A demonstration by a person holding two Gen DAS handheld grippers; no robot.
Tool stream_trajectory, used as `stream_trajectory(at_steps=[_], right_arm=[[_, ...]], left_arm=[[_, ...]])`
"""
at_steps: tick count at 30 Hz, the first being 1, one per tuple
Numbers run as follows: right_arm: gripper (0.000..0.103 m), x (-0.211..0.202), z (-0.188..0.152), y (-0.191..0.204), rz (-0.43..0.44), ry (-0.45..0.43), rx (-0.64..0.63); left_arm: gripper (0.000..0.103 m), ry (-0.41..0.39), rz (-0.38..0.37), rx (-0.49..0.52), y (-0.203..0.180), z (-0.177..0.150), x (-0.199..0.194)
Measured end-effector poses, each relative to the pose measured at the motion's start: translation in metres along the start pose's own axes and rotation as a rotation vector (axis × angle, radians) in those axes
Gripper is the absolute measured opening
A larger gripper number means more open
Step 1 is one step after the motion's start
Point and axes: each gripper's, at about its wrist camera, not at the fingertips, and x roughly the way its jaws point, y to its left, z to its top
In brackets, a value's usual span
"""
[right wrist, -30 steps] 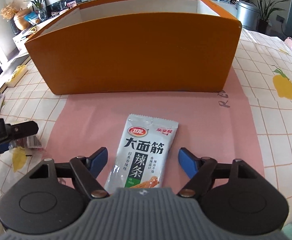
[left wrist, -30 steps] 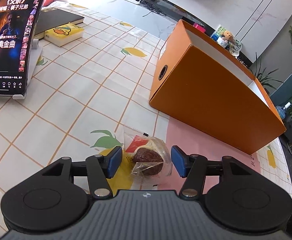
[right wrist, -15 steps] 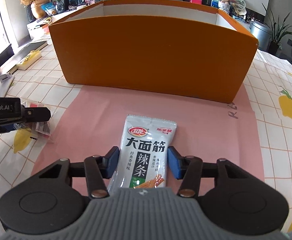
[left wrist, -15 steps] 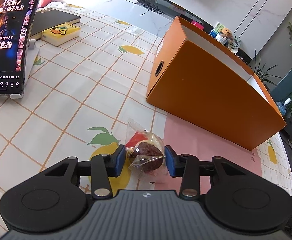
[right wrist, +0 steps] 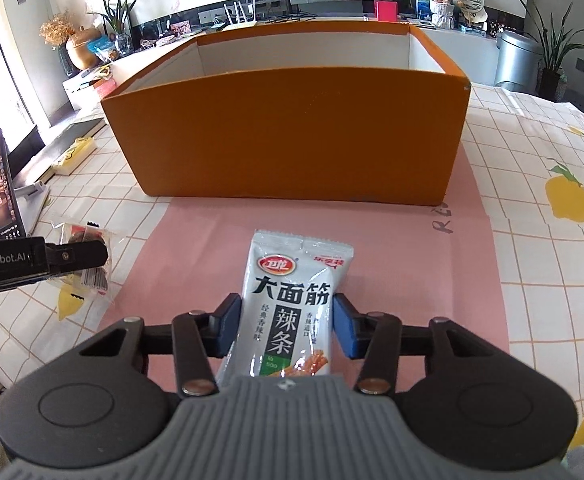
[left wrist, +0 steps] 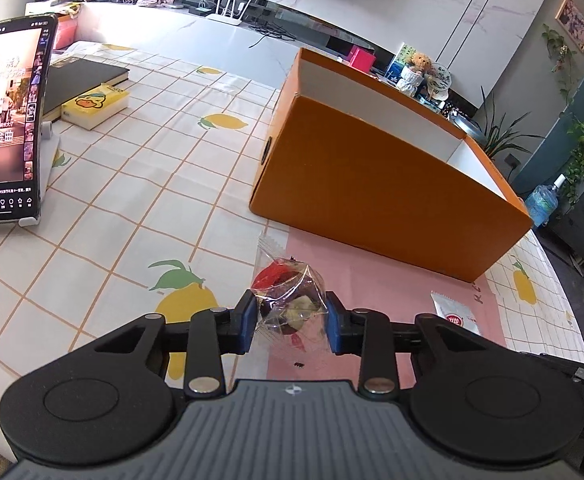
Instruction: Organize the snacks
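My left gripper (left wrist: 289, 324) is shut on a clear-wrapped snack (left wrist: 287, 300) with a dark and red filling, lifted above the tablecloth. It also shows in the right wrist view (right wrist: 85, 254) at the left. My right gripper (right wrist: 287, 326) is shut on a silver spicy-strip packet (right wrist: 292, 300) and holds it above the pink mat (right wrist: 412, 248). The packet's top also shows in the left wrist view (left wrist: 456, 316). The open orange box (right wrist: 292, 136) stands behind the mat; it shows too in the left wrist view (left wrist: 372, 188).
A phone on a stand (left wrist: 7, 120) is at the left, with a black notebook (left wrist: 79, 80) and a yellow pad (left wrist: 95, 104) behind it. The lemon-print tablecloth (left wrist: 151, 200) covers the table. A metal bin (right wrist: 520, 60) stands past the far right edge.
Both grippers closed on their snacks and lifted them off the table. The views rose, so the inside of the orange box shows.
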Motion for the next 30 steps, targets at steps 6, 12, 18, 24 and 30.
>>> stream_trajectory(at_steps=[6,12,18,24,30], right_arm=[[0.047,-0.026,0.005,-0.011,0.057,-0.033,0.010],[0.047,-0.056,0.025,-0.025,0.117,-0.075,-0.004],[0.047,-0.077,0.060,-0.040,0.099,-0.119,-0.060],[0.047,-0.088,0.098,-0.052,0.056,-0.160,-0.099],[0.047,-0.083,0.131,-0.056,0.034,-0.188,-0.131]], left_arm=[[0.038,0.003,-0.034,0.050,-0.027,-0.001,-0.020],[0.038,0.003,-0.081,0.118,-0.062,0.015,-0.034],[0.038,0.004,-0.117,0.188,-0.094,0.048,-0.035],[0.038,0.004,-0.127,0.260,-0.120,0.082,-0.025],[0.038,0.008,-0.125,0.318,-0.136,0.110,-0.008]])
